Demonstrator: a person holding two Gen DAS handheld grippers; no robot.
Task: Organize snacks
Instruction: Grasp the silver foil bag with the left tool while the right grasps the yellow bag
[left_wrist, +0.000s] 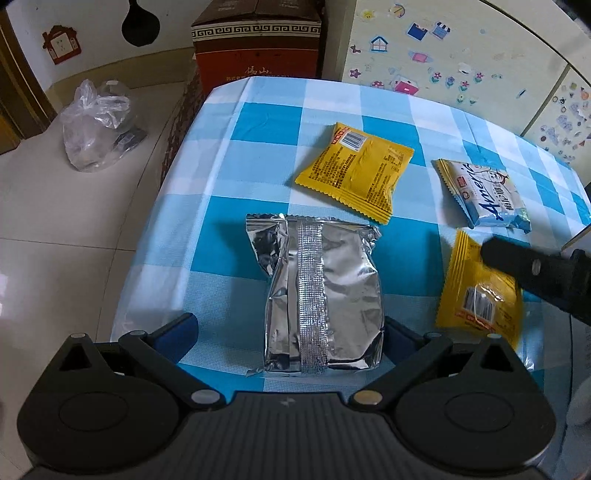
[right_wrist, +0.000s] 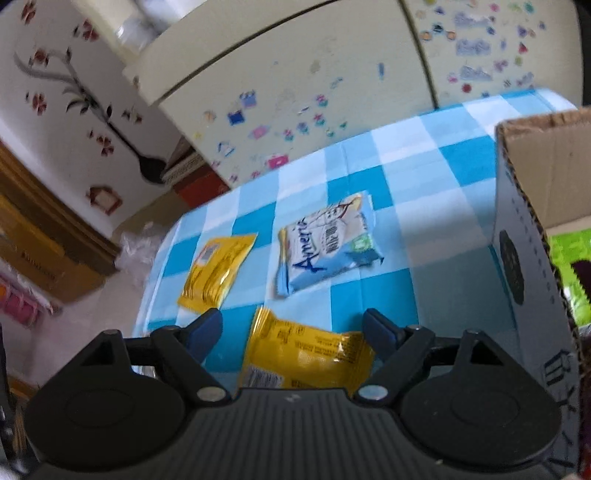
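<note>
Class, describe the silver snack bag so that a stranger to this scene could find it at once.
Start at the table with the blue-and-white checked cloth. On the side nearest the left claw, between its open fingers, lies the silver foil bag. Its neighbours are printed yellow or pale blue; it alone is plain shiny foil, with a crimped seam down its middle.

Cardboard box (right_wrist: 532, 236) walls the right; cloth (right_wrist: 406, 177) beyond seems clear.
</note>
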